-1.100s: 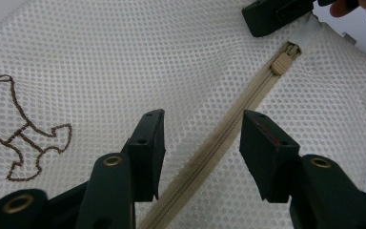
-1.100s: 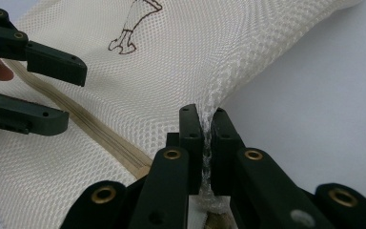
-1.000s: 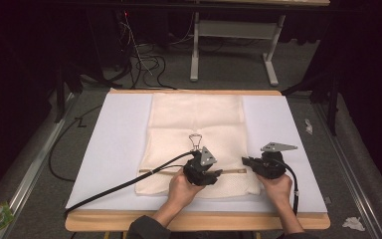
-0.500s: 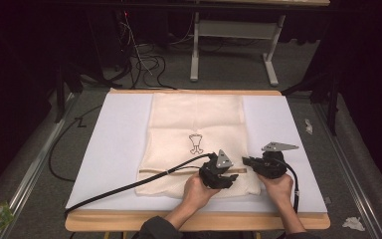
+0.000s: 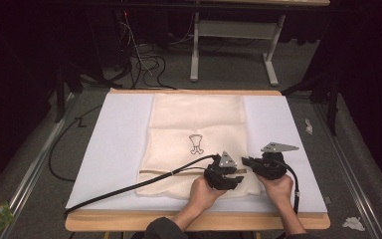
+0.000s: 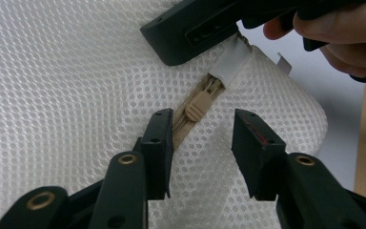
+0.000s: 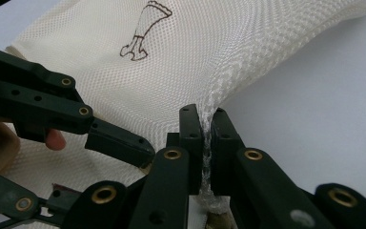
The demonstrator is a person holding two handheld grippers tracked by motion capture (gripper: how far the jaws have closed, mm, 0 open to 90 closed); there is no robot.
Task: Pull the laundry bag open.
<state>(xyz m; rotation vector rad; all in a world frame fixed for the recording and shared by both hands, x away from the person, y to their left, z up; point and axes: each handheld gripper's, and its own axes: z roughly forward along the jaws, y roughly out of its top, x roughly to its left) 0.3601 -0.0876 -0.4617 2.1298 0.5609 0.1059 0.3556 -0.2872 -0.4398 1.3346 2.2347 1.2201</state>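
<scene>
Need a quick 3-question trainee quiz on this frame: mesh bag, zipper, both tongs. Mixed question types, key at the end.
1. True or false: the right tongs are shut on the cream mesh laundry bag.
2. Multiple choice: the beige zipper pull lies A) clamped in the left tongs; B) just ahead of the open left tongs, ungripped; C) under the brown line drawing printed on the bag.
3. Fill in: the bag lies on a ____ sheet covering the table.

Key: 1 true, a fold of mesh is pinched between the jaws. 2 B. 3 white.
</scene>
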